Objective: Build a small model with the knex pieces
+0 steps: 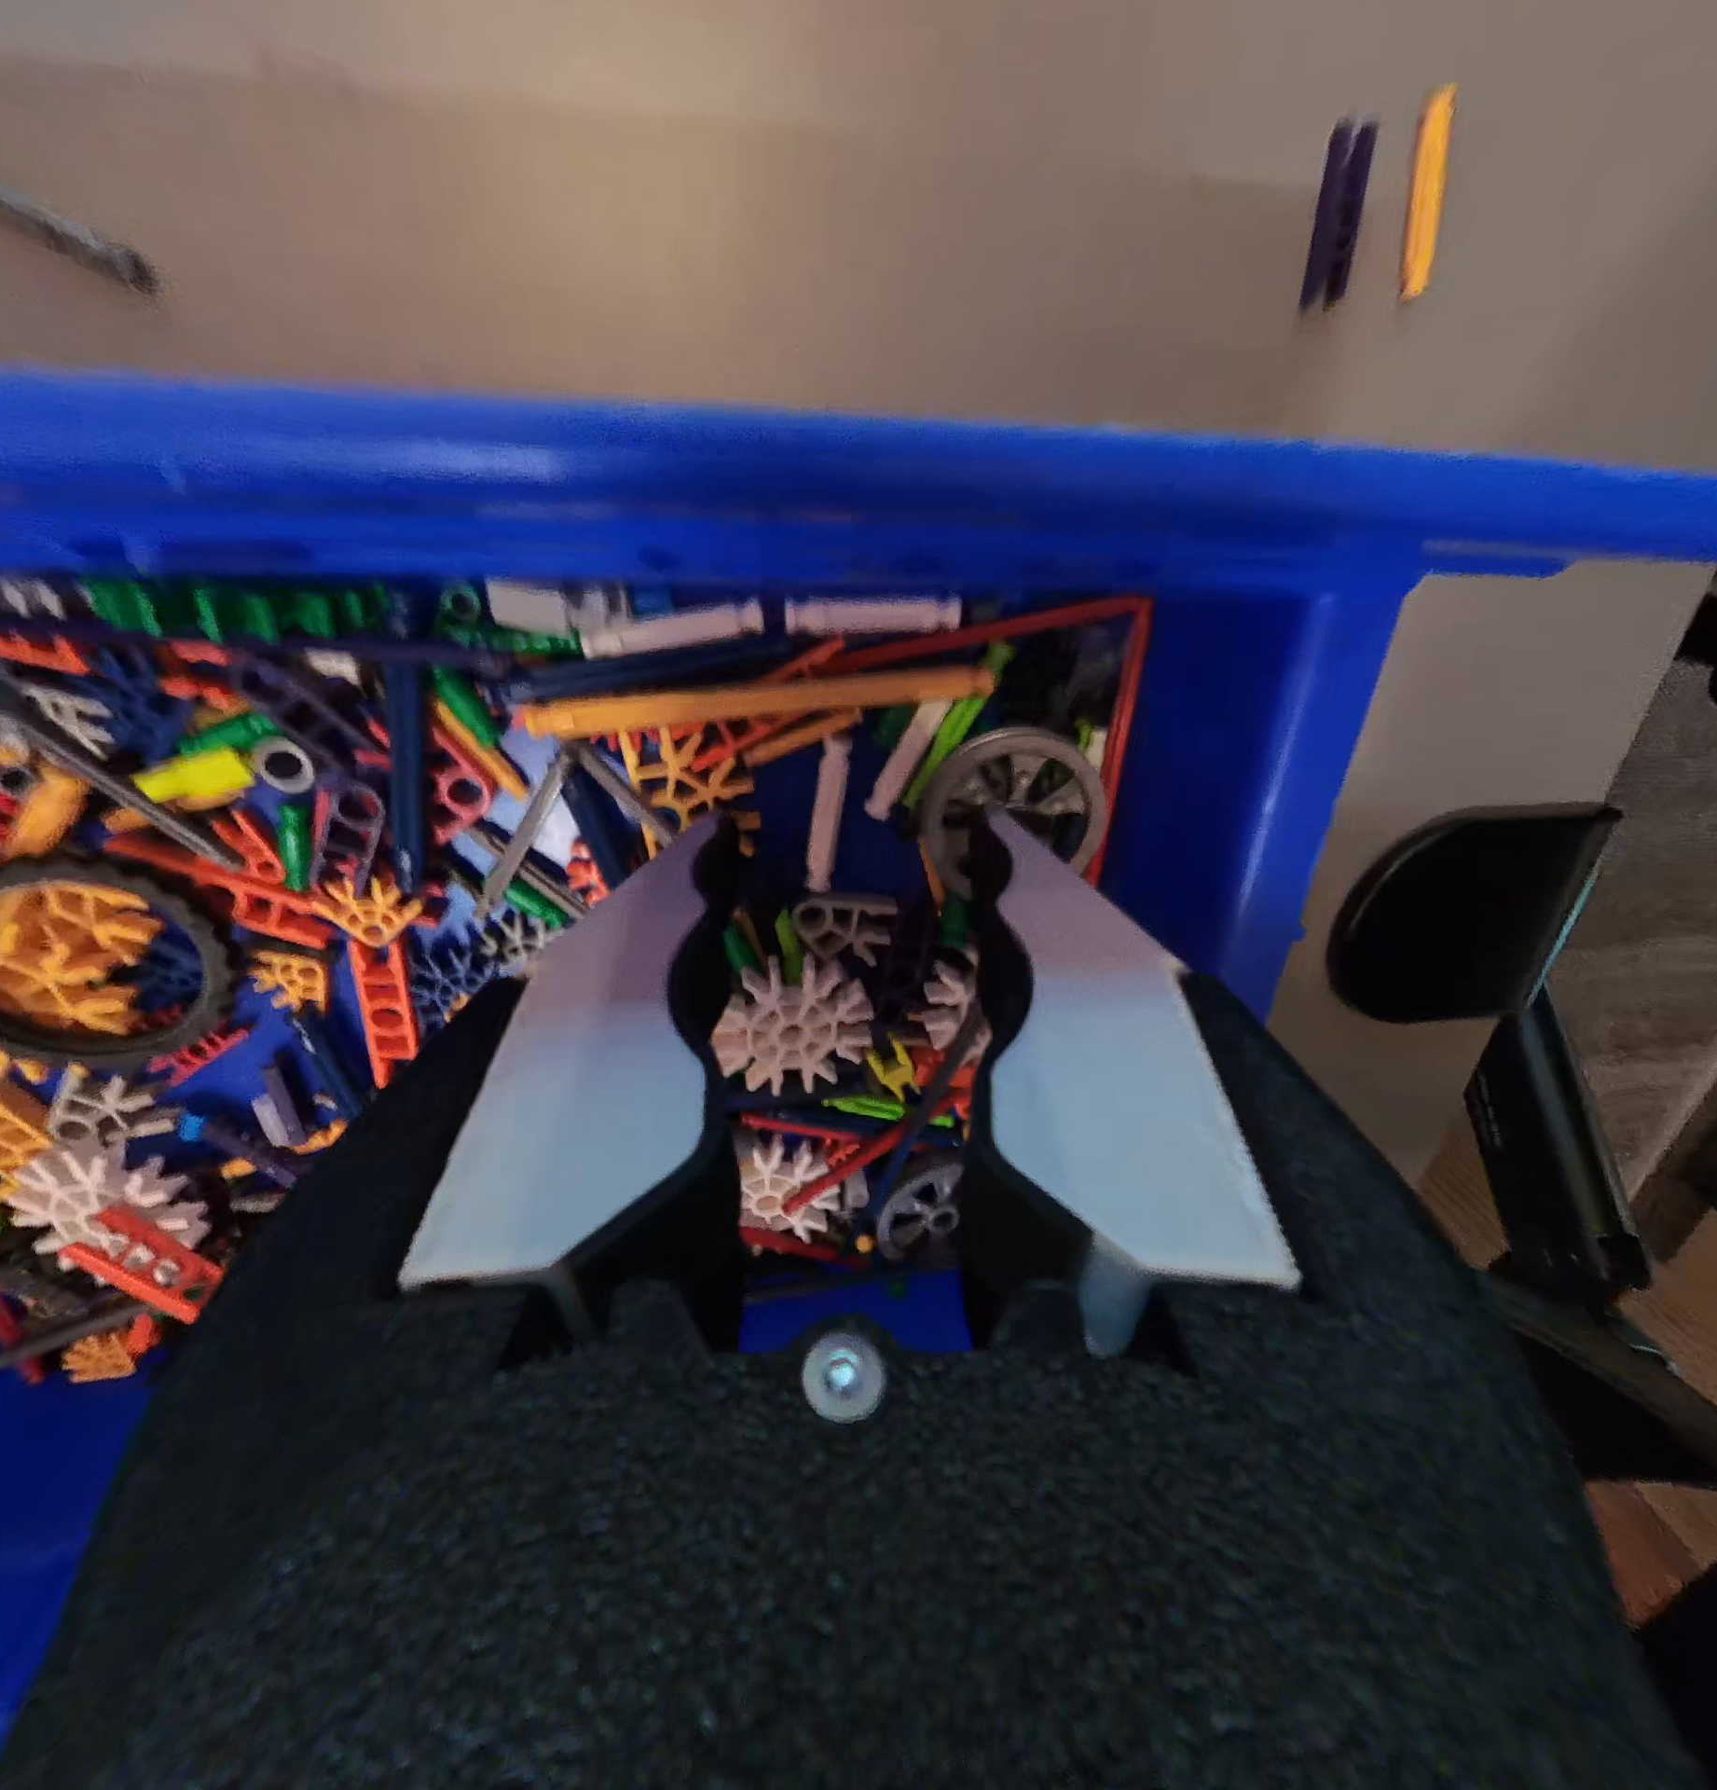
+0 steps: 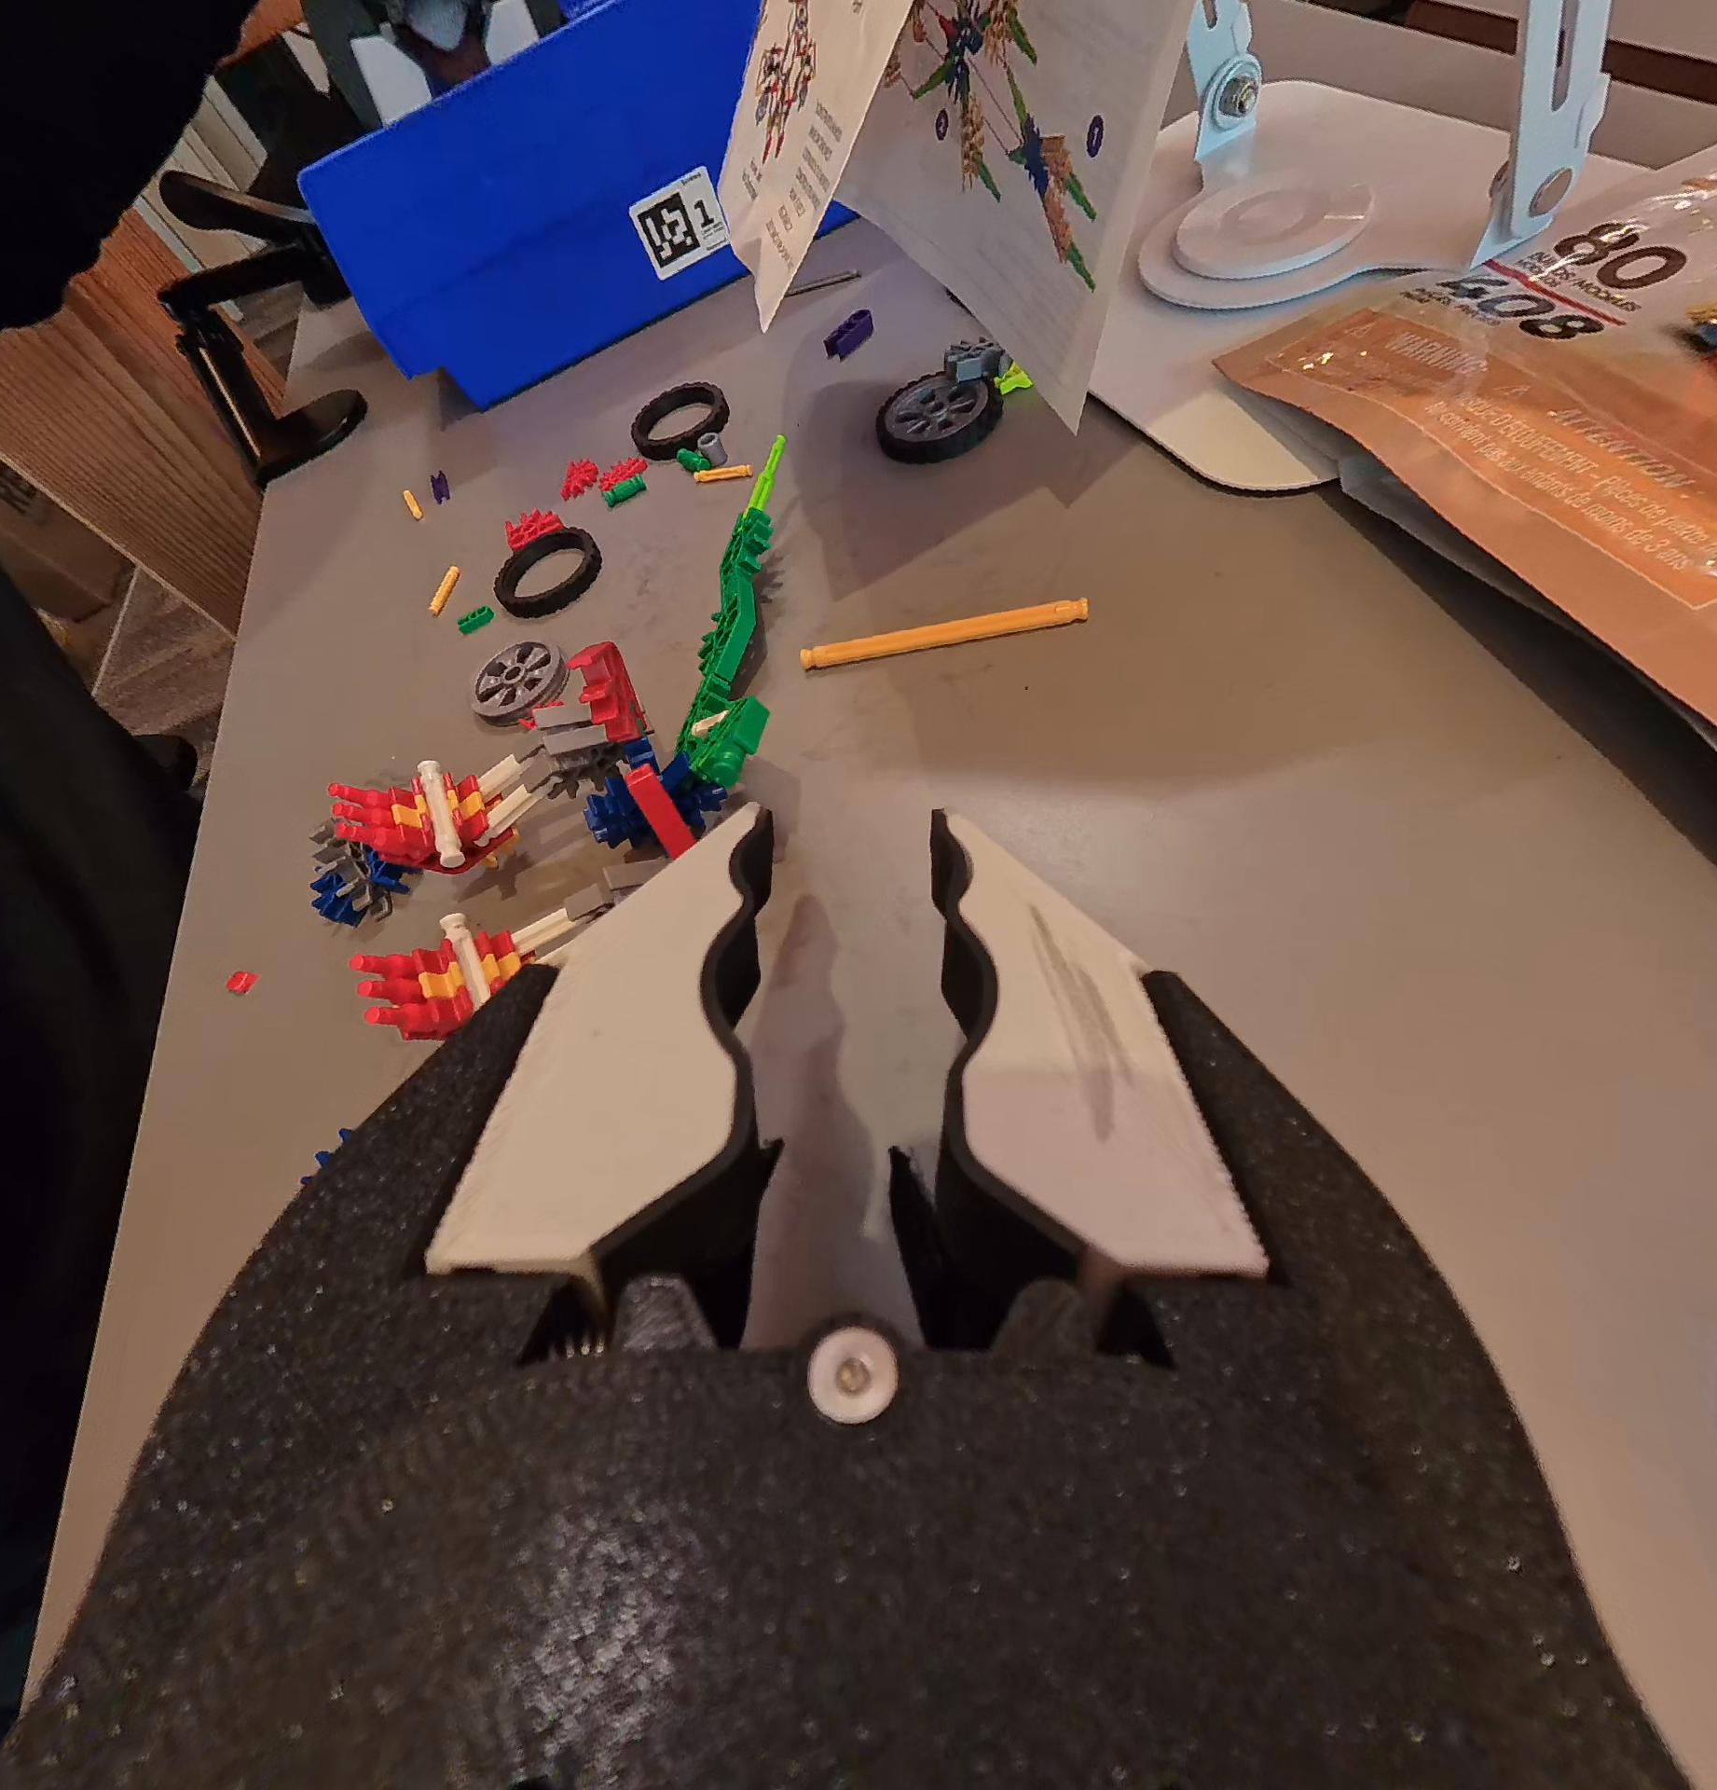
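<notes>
My left gripper (image 1: 850, 833) is open and empty, held over a blue bin (image 1: 835, 484) full of mixed plastic construction-toy pieces. Between its fingers lie white snowflake connectors (image 1: 792, 1027) and a small grey wheel (image 1: 918, 1206). A larger grey wheel (image 1: 1024, 789) lies just past the right fingertip. My right gripper (image 2: 850, 823) is open and empty, low over the grey table (image 2: 1223, 969). Just left of its left fingertip is a part-built model of red, blue, grey and green pieces (image 2: 642, 765). A long orange rod (image 2: 942, 632) lies ahead.
The blue bin also shows at the back left of the right wrist view (image 2: 506, 232). Black tyres (image 2: 548, 571), a wheel assembly (image 2: 937, 412), an open instruction booklet (image 2: 981, 165), a white stand (image 2: 1261, 223) and a printed bag (image 2: 1562, 436) lie on the table. A black chair armrest (image 1: 1474, 910) stands right of the bin. The tips of one gripper are about 45 cm away from the tips of the other. Between my right fingertips and the long orange rod (image 2: 942, 632) there is roughly 9 cm.
</notes>
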A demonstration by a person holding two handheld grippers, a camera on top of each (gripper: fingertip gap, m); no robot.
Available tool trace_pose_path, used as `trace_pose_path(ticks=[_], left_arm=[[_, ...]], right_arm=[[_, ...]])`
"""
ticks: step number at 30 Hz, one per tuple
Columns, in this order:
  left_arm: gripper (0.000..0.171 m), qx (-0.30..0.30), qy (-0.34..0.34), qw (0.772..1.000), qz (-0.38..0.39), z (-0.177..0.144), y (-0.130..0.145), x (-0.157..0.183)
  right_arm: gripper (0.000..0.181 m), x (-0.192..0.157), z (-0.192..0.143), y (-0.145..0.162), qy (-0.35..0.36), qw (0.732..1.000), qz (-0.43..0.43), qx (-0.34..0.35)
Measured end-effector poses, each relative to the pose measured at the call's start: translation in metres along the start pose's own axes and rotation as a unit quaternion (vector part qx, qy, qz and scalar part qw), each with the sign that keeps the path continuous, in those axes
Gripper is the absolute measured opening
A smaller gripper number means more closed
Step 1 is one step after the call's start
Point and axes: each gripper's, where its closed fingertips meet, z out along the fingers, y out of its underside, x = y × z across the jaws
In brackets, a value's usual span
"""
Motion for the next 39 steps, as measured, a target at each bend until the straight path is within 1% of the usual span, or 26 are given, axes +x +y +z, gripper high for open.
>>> trace_pose_path(ticks=[2, 3, 6, 8, 11, 13, 15, 18, 24, 26, 28, 30, 33, 35, 36, 37, 39], left_arm=[[0.055, 0.002, -0.009, 1.000, 0.000, 0.000, 0.000, -0.001], [0.054, 0.001, -0.019, 1.000, 0.004, 0.000, 0.000, -0.003], [0.063, -0.005, -0.046, 0.999, 0.004, 0.000, 0.004, -0.011], [0.065, -0.014, -0.076, 0.997, 0.004, -0.002, 0.008, -0.020], [0.057, -0.034, -0.154, 0.988, -0.002, -0.013, 0.020, -0.048], [0.056, -0.047, -0.180, 0.982, -0.016, -0.019, 0.030, -0.060], [0.055, -0.048, -0.201, 0.978, -0.024, -0.025, 0.036, -0.068], [0.054, -0.046, -0.219, 0.974, -0.030, -0.033, 0.041, -0.074], [0.051, -0.017, -0.230, 0.973, -0.032, -0.044, 0.036, -0.070], [0.048, 0.004, -0.235, 0.971, -0.041, -0.049, 0.030, -0.067], [0.046, 0.042, -0.234, 0.970, -0.047, -0.056, 0.016, -0.060], [0.046, 0.071, -0.248, 0.965, -0.051, -0.068, 0.003, -0.056], [0.048, 0.124, -0.261, 0.956, -0.056, -0.086, -0.016, -0.046], [0.048, 0.152, -0.265, 0.950, -0.055, -0.094, -0.028, -0.039], [0.049, 0.164, -0.272, 0.947, -0.057, -0.099, -0.033, -0.035], [0.049, 0.176, -0.278, 0.942, -0.058, -0.104, -0.038, -0.031], [0.049, 0.209, -0.291, 0.932, -0.056, -0.116, -0.052, -0.019]], right_arm=[[0.032, 0.001, 0.000, 0.000, 0.000, 1.000, 0.003, 0.000], [0.032, 0.001, 0.000, 0.000, 0.000, 1.000, 0.004, 0.000], [0.032, 0.002, 0.000, 0.000, 0.003, 1.000, 0.006, -0.001], [0.032, 0.002, 0.000, 0.000, 0.004, 1.000, 0.007, -0.001], [0.032, 0.003, 0.000, 0.000, 0.006, 1.000, 0.009, -0.001], [0.032, 0.004, 0.000, 0.000, 0.006, 1.000, 0.011, -0.002], [0.032, 0.004, 0.000, 0.000, 0.007, 1.000, 0.012, -0.001], [0.032, 0.005, 0.000, 0.000, 0.007, 1.000, 0.015, 0.000], [0.032, 0.005, 0.000, -0.001, 0.008, 1.000, 0.015, 0.001], [0.032, 0.006, -0.002, -0.002, 0.013, 1.000, 0.013, 0.008], [0.032, 0.005, -0.005, -0.008, 0.025, 0.999, -0.002, 0.027], [0.032, -0.004, -0.011, -0.021, 0.027, 0.998, -0.017, 0.059], [0.032, -0.014, -0.029, -0.050, 0.065, 0.990, -0.053, 0.117], [0.031, -0.033, -0.039, -0.076, 0.072, 0.980, -0.081, 0.165], [0.030, -0.045, -0.040, -0.086, 0.072, 0.977, -0.097, 0.177], [0.030, -0.058, -0.038, -0.094, 0.071, 0.975, -0.114, 0.178], [0.030, -0.083, -0.024, -0.105, 0.073, 0.974, -0.144, 0.158]])
